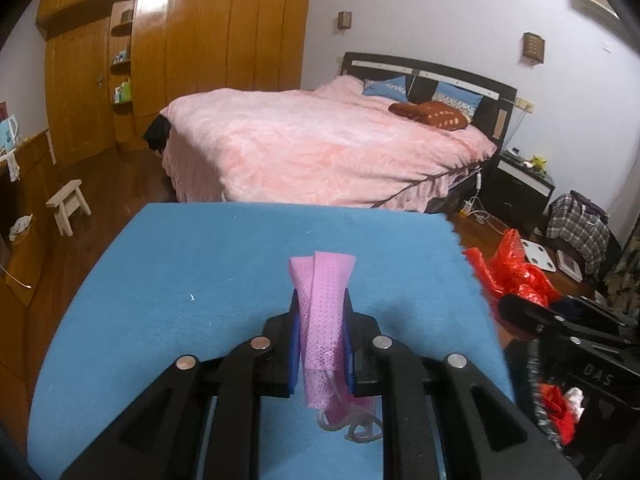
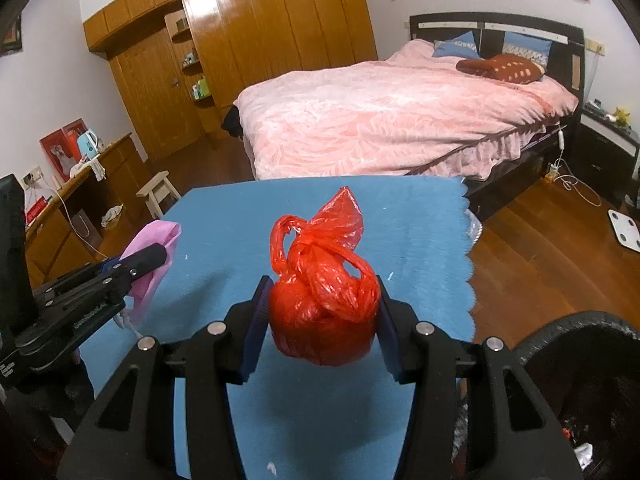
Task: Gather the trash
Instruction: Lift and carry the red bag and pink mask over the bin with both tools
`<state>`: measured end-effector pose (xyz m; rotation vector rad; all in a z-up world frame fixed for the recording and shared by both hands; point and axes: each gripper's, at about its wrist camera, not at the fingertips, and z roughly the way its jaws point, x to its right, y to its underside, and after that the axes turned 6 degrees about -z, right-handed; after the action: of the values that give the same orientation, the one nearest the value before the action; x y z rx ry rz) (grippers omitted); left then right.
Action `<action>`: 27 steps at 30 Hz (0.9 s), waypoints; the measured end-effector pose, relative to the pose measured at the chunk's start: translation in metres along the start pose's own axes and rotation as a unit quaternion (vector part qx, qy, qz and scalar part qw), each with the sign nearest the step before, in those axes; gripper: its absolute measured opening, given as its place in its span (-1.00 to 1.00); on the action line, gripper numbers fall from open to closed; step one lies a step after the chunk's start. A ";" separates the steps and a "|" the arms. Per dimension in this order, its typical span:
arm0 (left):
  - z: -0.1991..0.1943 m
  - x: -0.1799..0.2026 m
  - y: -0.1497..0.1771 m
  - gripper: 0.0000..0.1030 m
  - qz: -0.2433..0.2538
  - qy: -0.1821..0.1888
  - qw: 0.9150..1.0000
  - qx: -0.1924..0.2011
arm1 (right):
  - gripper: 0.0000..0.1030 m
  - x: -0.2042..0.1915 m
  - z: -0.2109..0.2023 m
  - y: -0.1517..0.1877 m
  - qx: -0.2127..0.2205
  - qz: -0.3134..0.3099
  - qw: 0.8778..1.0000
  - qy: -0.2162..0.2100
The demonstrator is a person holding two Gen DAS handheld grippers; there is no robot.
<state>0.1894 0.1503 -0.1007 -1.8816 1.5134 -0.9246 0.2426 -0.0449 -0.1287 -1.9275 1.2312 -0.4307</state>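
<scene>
- Trash here comes in two pieces: a pink face mask [image 1: 323,312] and a knotted red plastic bag [image 2: 324,300].
- Left gripper [image 1: 322,340] has its jaws pressed nearly together on the mask, which stands folded between the blue pads [image 1: 294,344], its ear loops dangling below.
- Right gripper [image 2: 322,316] has its jaws set wide, closed against both sides of the red bag, which is held above the blue cloth [image 2: 420,220].
- Seen from the right wrist, the left gripper and mask sit off to the left, above the cloth's left edge.
- A black bin [image 2: 580,324] rim shows at lower right, just beside the cloth.
- Beyond the cloth stands a bed [image 1: 320,148] with a pink cover.
</scene>
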 end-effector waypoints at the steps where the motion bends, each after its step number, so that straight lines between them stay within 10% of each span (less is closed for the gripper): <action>1: -0.007 0.004 0.001 -0.67 0.000 0.004 1.000 0.003 | -0.08 0.001 -0.006 0.001 0.002 0.001 1.000 -0.001; 27: -0.103 0.086 0.034 -0.68 0.039 0.070 0.997 0.023 | -0.08 0.037 -0.168 0.060 0.046 -0.001 0.997 0.056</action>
<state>0.0987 0.0590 -0.0493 -1.7435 1.6208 -1.0642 0.1150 -0.1634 -0.0738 -1.8476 1.2584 -0.5922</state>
